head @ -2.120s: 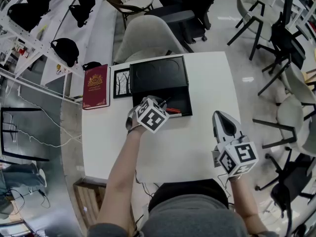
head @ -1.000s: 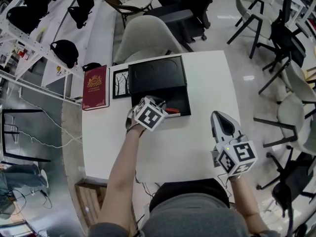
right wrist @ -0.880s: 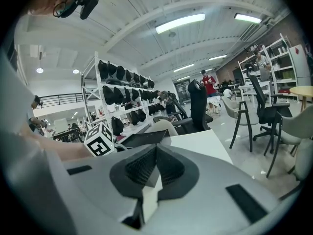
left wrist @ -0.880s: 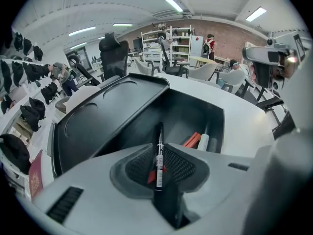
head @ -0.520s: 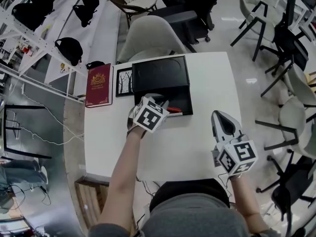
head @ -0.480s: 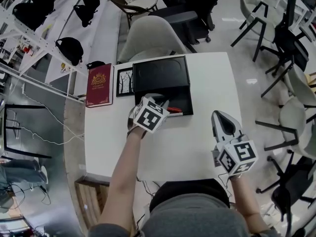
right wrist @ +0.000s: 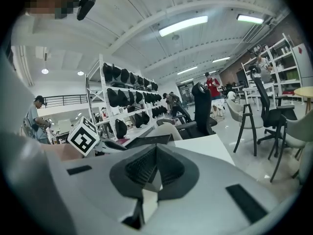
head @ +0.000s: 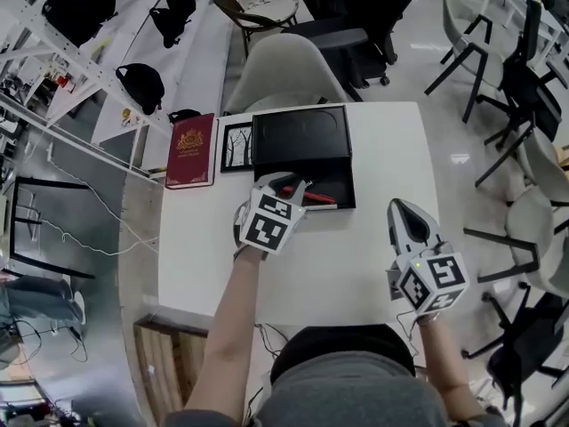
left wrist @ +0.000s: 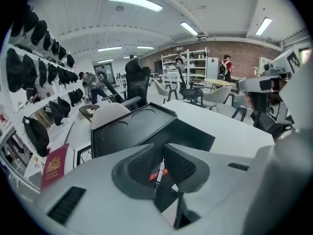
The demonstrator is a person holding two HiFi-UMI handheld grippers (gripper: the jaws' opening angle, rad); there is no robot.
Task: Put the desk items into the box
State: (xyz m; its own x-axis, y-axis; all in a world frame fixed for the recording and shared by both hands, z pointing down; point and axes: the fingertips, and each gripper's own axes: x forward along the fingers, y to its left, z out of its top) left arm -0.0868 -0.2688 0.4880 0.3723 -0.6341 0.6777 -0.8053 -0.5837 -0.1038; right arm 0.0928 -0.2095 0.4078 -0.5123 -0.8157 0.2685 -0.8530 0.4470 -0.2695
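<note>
A black box [head: 342,181] stands open on the white table [head: 382,149], its lid [head: 300,132] folded back. A red pen-like item [head: 318,197] lies in the box. My left gripper [head: 286,183] hangs just above the box's near left part, tilted down. In the left gripper view a thin white pen [left wrist: 159,169] and the red item [left wrist: 165,172] show through the narrow gap of my left gripper [left wrist: 158,149]; the pads stand clear of both. My right gripper [head: 402,207] hovers over the table's right front, pads together, nothing in it.
A dark red book [head: 191,149] and a small framed picture [head: 236,145] lie left of the box. A pale chair [head: 289,69] stands behind the table. More chairs and shelves of black helmets surround it. My left gripper's marker cube [right wrist: 84,135] shows in the right gripper view.
My left gripper has risen above the box's tray and tilted. The red item stays in the box. The right gripper has kept still.
</note>
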